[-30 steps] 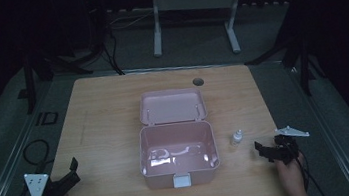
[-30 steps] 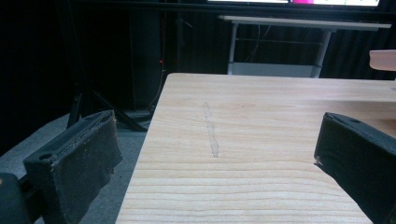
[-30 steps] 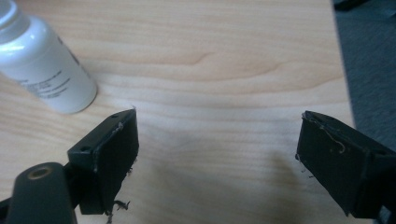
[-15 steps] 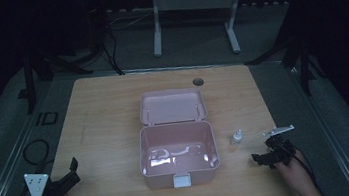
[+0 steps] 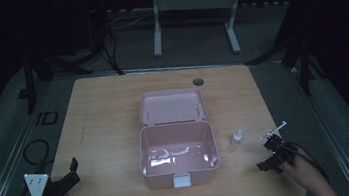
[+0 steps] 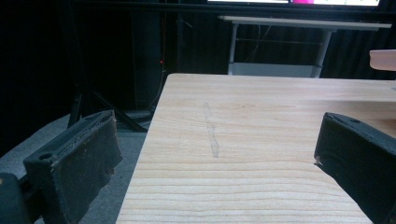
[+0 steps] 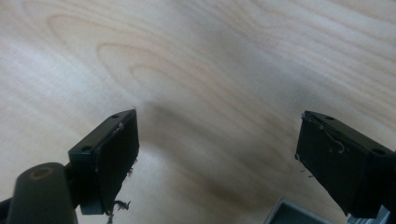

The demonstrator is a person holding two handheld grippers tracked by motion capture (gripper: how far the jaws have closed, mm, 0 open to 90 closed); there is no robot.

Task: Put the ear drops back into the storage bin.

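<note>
With the pink box (image 5: 178,150) lying open mid-surface and the small bottle (image 5: 237,137) upright just right of it, both grippers, left (image 5: 69,176) and right (image 5: 268,159), rest with jaws apart and empty, so packing seems unstarted.

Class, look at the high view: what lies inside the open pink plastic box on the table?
The open pink plastic box shows pale glare on its floor and nothing else that can be made out; its near wall hides the front inner edge.

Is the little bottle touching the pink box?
Apart. The high view shows a strip of bare table between the little bottle and the right wall of the pink box. The right claw isn't touching the bottle either.
</note>
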